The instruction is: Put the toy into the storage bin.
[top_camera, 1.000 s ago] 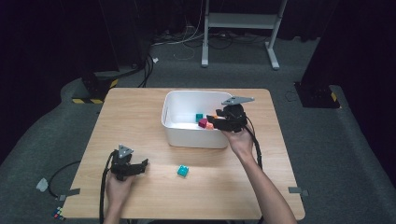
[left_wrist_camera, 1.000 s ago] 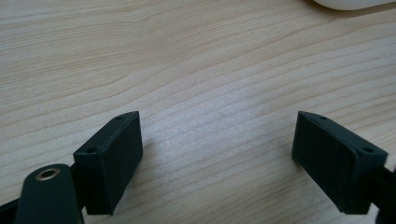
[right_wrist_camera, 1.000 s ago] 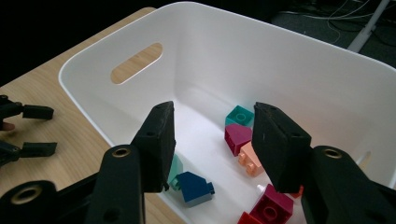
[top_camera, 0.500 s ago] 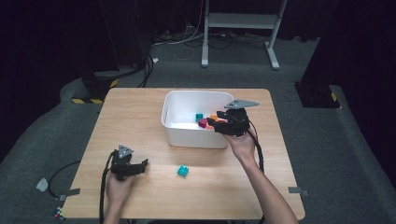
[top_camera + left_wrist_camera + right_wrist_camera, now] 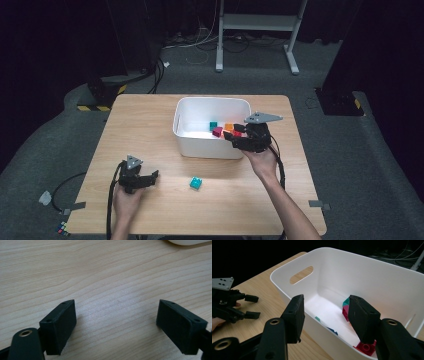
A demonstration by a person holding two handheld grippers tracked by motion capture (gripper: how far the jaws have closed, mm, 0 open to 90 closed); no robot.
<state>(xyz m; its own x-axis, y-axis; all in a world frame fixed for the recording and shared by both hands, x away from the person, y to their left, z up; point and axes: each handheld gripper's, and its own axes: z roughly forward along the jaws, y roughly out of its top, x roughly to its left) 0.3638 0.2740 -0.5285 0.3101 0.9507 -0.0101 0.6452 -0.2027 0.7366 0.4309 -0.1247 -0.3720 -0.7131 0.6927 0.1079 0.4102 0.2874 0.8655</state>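
Note:
A white bin (image 5: pixel 185 140) stands at the middle of the table, with teal (image 5: pixel 213 125), magenta (image 5: pixel 217 132), orange (image 5: pixel 228 127) and red (image 5: pixel 237 134) bricks lying inside. My right gripper (image 5: pixel 231 132) hovers over the bin's near right corner. Its jaws have just been opening and hold nothing; they are open (image 5: pixel 325 305), framing the bin's inside and a red brick (image 5: pixel 365 347). One teal brick (image 5: pixel 195 183) lies loose on the table in front of the bin. My left gripper (image 5: pixel 152 177) rests at the front left, open (image 5: pixel 116 312) over bare wood.
The bin has a slot handle (image 5: pixel 301 274) in its end wall. The wooden table (image 5: pixel 150 125) is bare to the left of the bin. Dark floor, cables and a metal stand (image 5: pixel 255 22) lie beyond the far edge.
My right gripper has drawn back a little toward the bin's near right corner, and its jaws stand slightly wider. The left gripper and the loose teal brick have not moved.

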